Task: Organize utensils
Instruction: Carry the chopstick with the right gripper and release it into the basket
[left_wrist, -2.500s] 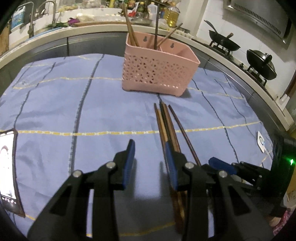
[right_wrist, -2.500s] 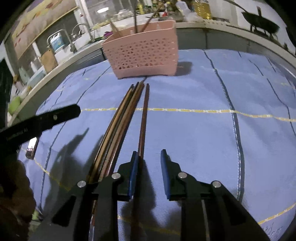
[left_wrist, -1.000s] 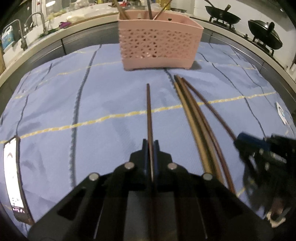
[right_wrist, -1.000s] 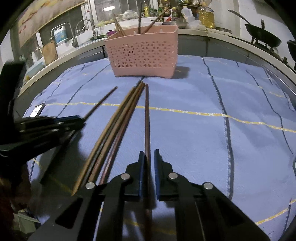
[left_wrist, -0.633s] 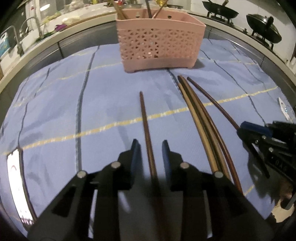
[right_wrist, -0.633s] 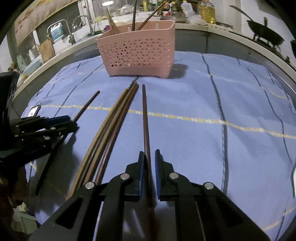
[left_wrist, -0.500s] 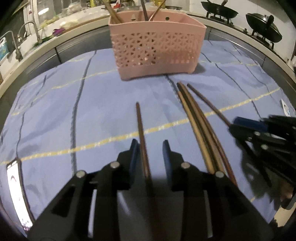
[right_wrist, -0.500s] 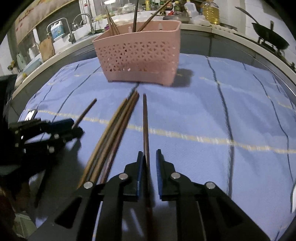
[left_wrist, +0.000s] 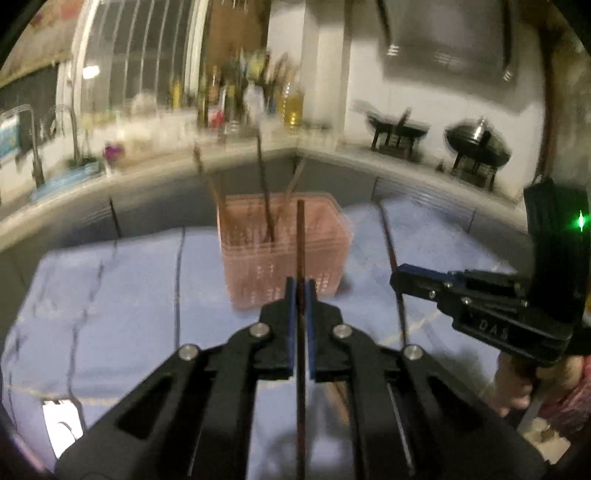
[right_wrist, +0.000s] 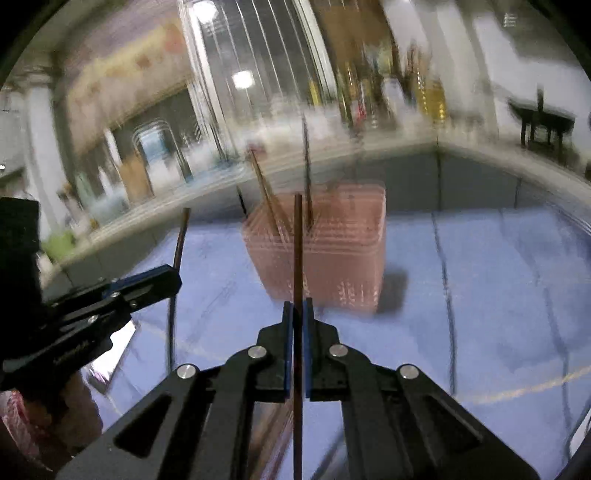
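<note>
While both views are smeared with motion blur, I can make out the blue cloth (left_wrist: 129, 295) with its dark and yellow lines covering the worktop, and a kitchen counter (left_wrist: 147, 162) curving round behind it with a tap, bottles and two dark woks (left_wrist: 476, 144) on burners. My pink basket (left_wrist: 284, 254) stands on the cloth straight ahead, with several chopsticks poking up out of it.

My left gripper (left_wrist: 301, 291) is clamped on one brown chopstick (left_wrist: 300, 240), which runs forward between the blue pads (left_wrist: 291, 295) with its tip over the basket. My right gripper (right_wrist: 298, 314) pinches a second chopstick (right_wrist: 297, 240) the same way, its tip also at the basket. More chopsticks lie blurred on the cloth beneath.

On the side of the right gripper, seen from the left camera, I read pale letters that look like "DAS"; the lettering on the left gripper's side is too blurred to read.
</note>
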